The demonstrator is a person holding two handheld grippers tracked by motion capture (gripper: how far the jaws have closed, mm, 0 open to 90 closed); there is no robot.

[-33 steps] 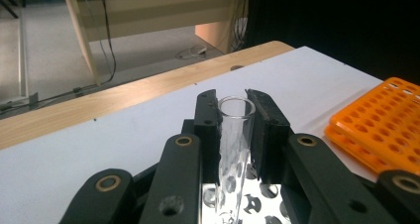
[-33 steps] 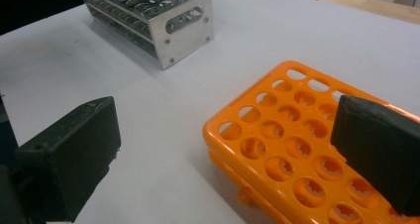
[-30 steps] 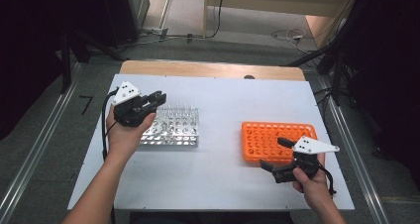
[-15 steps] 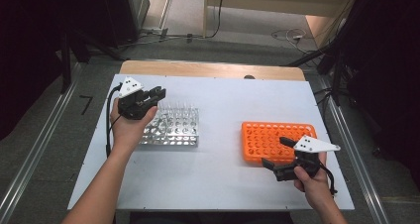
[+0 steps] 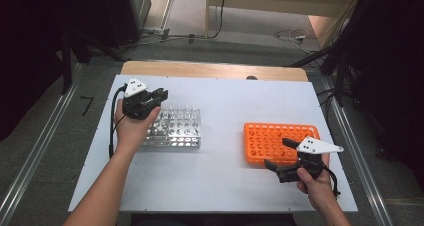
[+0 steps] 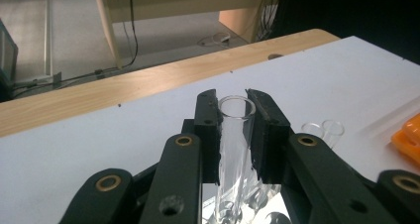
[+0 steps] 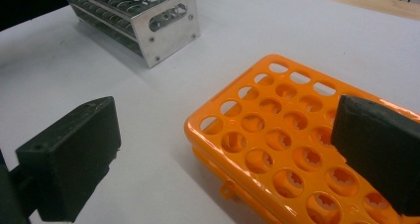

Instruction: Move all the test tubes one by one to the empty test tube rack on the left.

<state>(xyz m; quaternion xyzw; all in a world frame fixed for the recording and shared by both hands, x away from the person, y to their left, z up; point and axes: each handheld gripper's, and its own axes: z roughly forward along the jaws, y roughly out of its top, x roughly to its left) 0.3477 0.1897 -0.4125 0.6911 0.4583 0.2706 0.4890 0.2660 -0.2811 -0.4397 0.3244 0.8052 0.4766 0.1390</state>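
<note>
At the left-centre of the high view, the left gripper (image 5: 159, 93) hung over the far-left corner of one metal rack (image 5: 172, 128), presumably to draw a tube out; right of centre lay one orange rack (image 5: 280, 142), with the right gripper (image 5: 277, 153) waiting at its near edge. In the left gripper view's middle, the jaws were clamped on one glass tube (image 6: 234, 140); two more tube mouths (image 6: 324, 130) showed right. In the right gripper view, the jaws stood wide apart, empty, straddling the orange rack's (image 7: 277, 135) corner.

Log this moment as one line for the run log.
left gripper: shut on glass test tube, above metal rack | right gripper: open, holding nothing, at near edge of orange rack | white table
</note>
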